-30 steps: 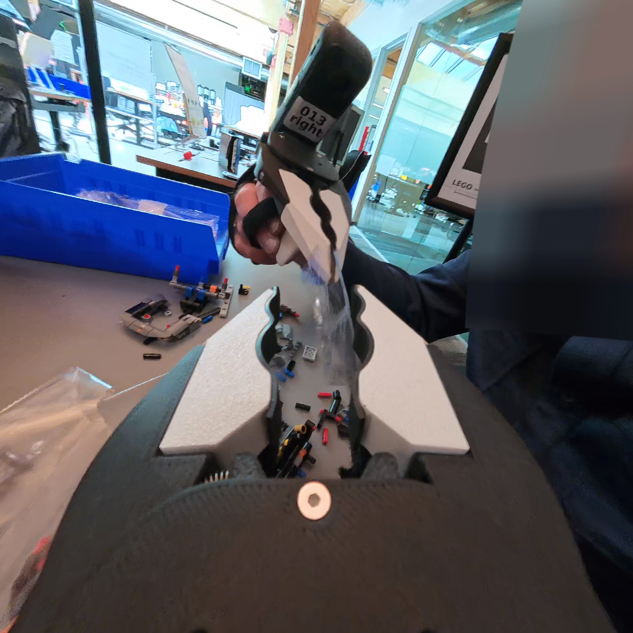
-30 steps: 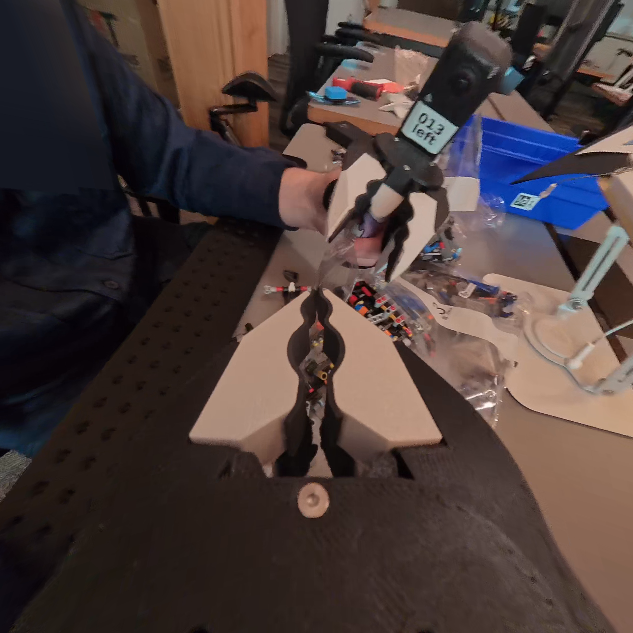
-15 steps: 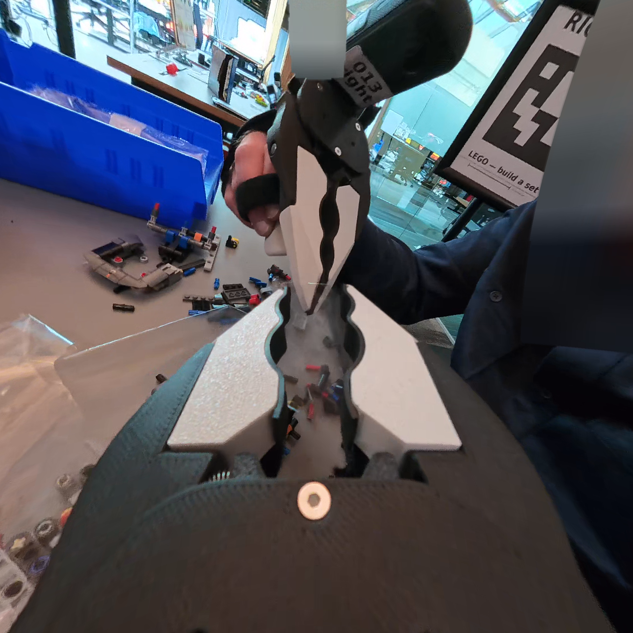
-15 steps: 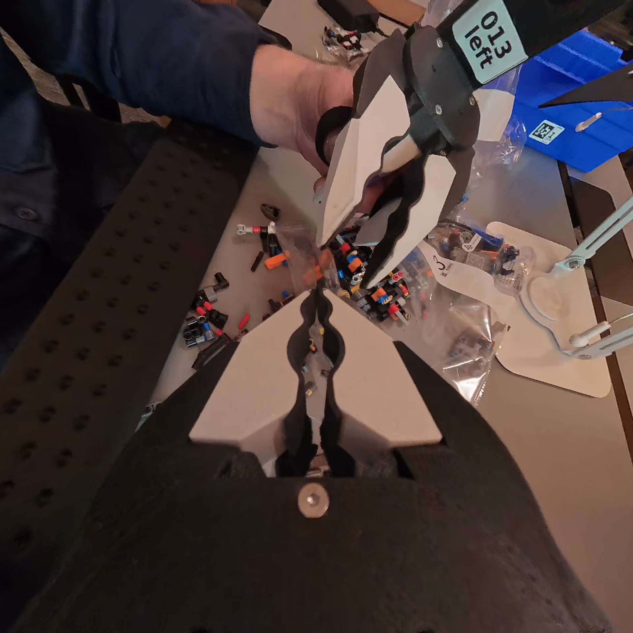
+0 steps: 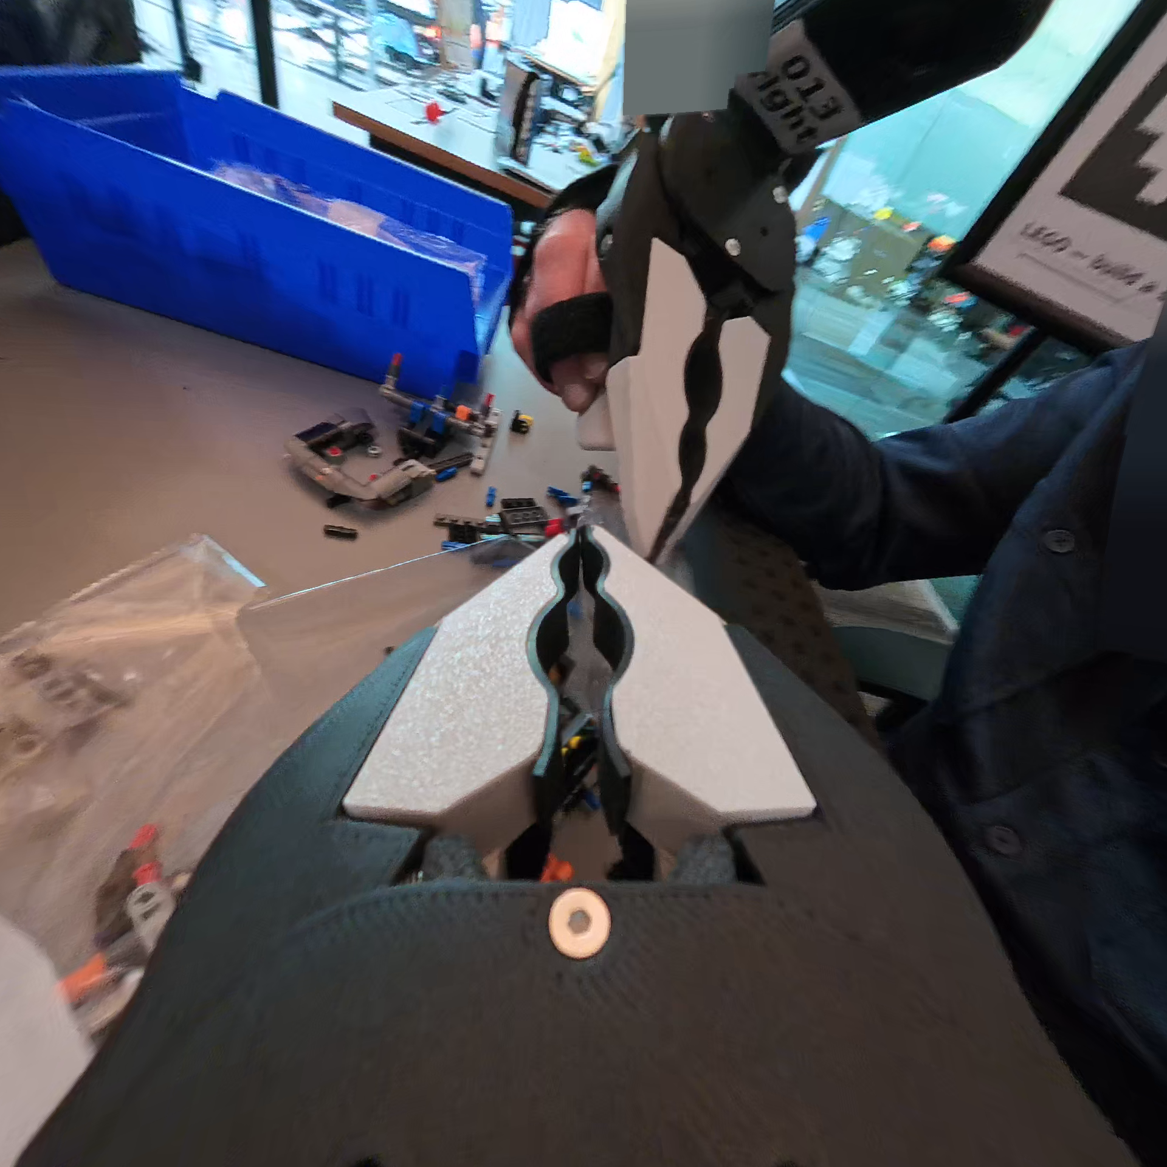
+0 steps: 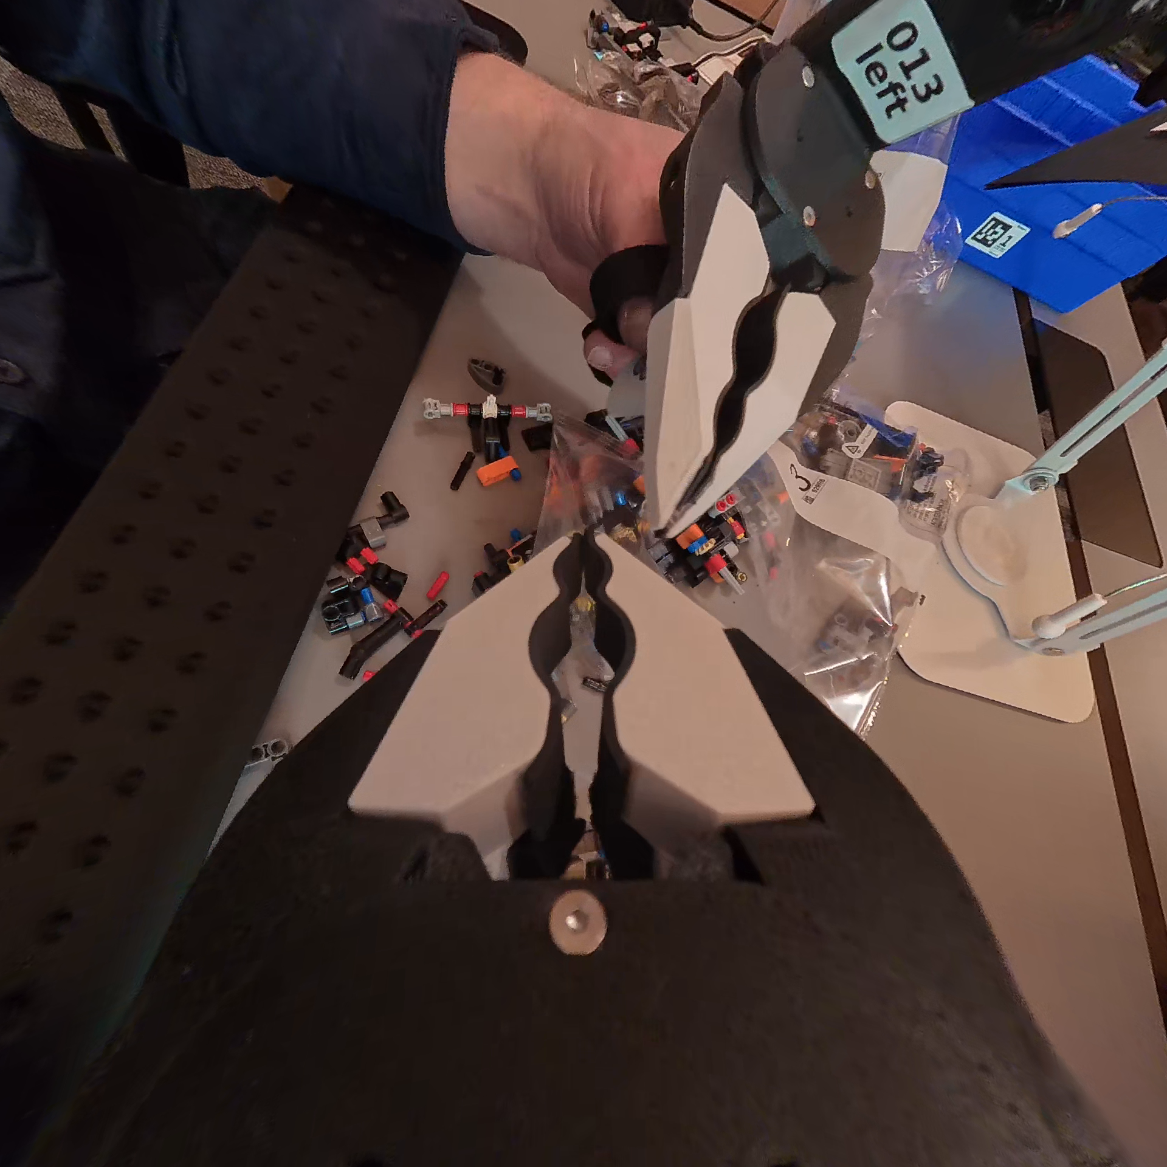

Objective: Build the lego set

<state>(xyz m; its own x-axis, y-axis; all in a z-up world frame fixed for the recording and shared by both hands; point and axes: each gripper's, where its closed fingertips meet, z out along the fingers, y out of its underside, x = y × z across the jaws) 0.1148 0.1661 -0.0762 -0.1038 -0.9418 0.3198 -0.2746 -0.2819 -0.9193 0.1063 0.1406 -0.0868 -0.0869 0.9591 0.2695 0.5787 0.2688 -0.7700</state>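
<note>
In the left wrist view, the left gripper [image 5: 581,537] has its two white fingers pressed together at the tips, and it pinches the edge of a clear plastic bag [image 5: 353,606] that stretches off to the left. The right gripper [image 5: 663,543] hangs just beside it, pointing down, with its tips together too; I cannot tell if it holds anything here. One hand [image 5: 562,316] holds that gripper. One blue bin [image 5: 252,252] sits at the back of the grey table [image 5: 126,442]. In front of the bin lie two half-built lego pieces [image 5: 360,461], and a small scatter of loose bits [image 5: 511,518] is near the gripper tips. The left part of the table is bare, so there is room there. In the right wrist view, the right gripper [image 6: 584,537] is closed at the tips, right at the edge of a clear bag of small parts [image 6: 587,486]. The left gripper [image 6: 672,521] points down into the same spot, tips together. One hand [image 6: 556,202] holds it. Loose lego bits [image 6: 379,581] lie on the table to the left, along with one long rod piece [image 6: 486,410]. Several more bags of parts [image 6: 846,606] lie to the right. One black board with holes [image 6: 126,568] runs along the near edge of the table. One white lamp base [image 6: 998,556] stands at the right.
</note>
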